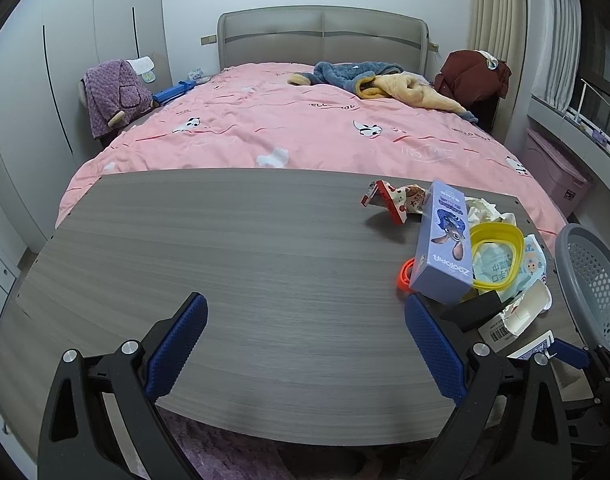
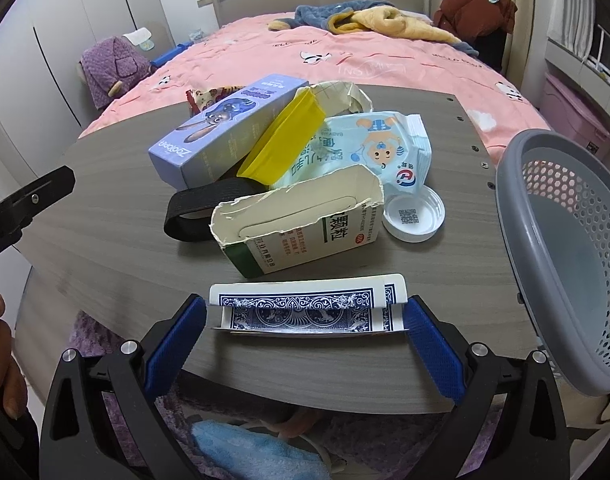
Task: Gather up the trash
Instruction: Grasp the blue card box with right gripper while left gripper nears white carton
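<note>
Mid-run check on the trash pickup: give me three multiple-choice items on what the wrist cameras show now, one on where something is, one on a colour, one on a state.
1. Where does the grey basket stand relative to the trash pile?
A. at the table's right edge
B. on the bed
C. at the table's left edge

2. What colour is the round bottle cap beside the torn carton?
A. red
B. white
C. black

3. What state is the right gripper in?
A. shut on the carton
B. open, fingers on either side of the blue-backed card box
C. out of view

Answers:
1 A, the basket's rim sits right of the pile in both views.
2 B, the cap is white with a QR code inside.
3 B, the fingers stand wide apart, one at each end of the card box; whether they touch it is unclear.
</note>
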Available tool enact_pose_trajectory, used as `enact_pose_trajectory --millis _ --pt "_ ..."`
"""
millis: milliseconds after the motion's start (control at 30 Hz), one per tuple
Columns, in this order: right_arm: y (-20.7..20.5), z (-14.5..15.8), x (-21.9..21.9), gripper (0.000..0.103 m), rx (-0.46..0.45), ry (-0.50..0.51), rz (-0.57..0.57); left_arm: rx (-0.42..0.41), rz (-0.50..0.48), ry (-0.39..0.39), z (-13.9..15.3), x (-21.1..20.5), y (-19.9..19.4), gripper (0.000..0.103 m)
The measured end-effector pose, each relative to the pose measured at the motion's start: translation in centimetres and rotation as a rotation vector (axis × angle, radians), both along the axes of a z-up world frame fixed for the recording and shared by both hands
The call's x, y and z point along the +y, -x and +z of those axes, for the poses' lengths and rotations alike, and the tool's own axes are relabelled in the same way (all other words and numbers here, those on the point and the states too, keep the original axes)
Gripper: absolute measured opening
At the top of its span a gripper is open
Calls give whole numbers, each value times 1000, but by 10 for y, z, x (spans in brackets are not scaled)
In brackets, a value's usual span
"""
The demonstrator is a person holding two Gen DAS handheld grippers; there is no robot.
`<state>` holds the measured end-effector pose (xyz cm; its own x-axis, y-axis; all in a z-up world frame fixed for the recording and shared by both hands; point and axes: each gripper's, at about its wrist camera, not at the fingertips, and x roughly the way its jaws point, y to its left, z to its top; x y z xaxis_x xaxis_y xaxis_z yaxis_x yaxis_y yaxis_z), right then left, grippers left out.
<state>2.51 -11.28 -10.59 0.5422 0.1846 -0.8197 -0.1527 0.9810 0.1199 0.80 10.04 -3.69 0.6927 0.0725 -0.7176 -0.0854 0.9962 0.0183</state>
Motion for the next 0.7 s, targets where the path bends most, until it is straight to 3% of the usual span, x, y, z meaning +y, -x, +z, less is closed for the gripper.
enact_pose_trajectory --millis 300,700 --pt "2 5 4 97 -22 -1 3 -3 -6 -3 1 -1 1 95" --pt "-1 -6 19 97 -33 92 10 5 -12 -1 0 -2 3 95"
